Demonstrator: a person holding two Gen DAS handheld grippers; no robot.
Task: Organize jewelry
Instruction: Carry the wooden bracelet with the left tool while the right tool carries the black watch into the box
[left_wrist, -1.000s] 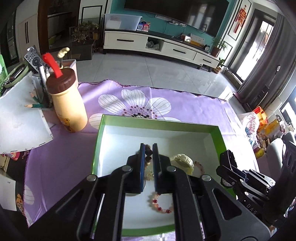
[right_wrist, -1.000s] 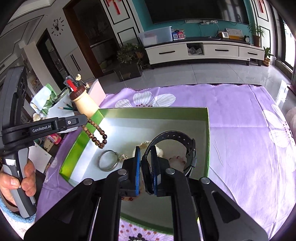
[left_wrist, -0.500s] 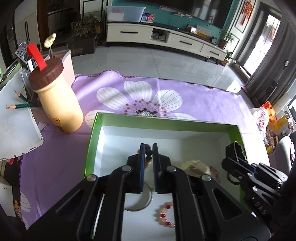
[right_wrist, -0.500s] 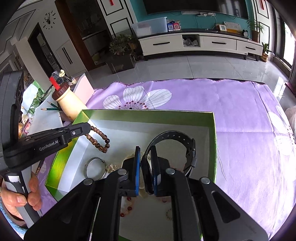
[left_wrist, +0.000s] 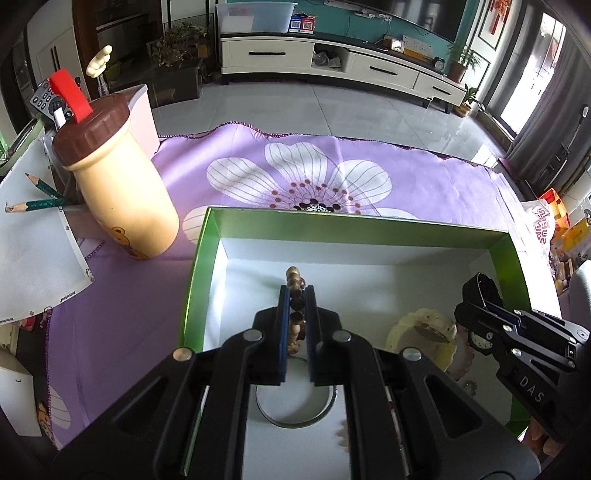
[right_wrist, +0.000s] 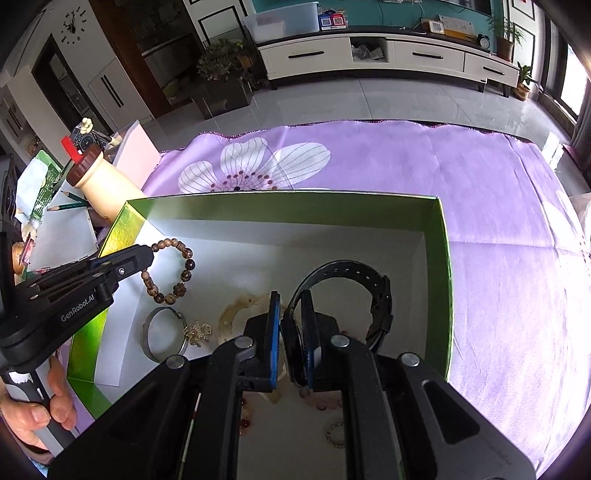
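The green box (right_wrist: 441, 258) holds a bangle (right_wrist: 160, 334); left tool (left_wrist: 296, 295) grips wooden beads (right_wrist: 177, 273), right tool (right_wrist: 291, 314) a black watch (right_wrist: 354, 280).

The left gripper (left_wrist: 296, 291) is pointing steeply downward, its blue-padded jaws nearly together and pinching a beaded bracelet (right_wrist: 173, 271) at their tips. The right gripper (right_wrist: 291, 310) is angling down the same way, its jaws clamping a black watch (right_wrist: 347, 280). In the right wrist view the left gripper is reaching in from nine o'clock, and a hand (right_wrist: 35, 410) is wrapping its handle at eight o'clock.
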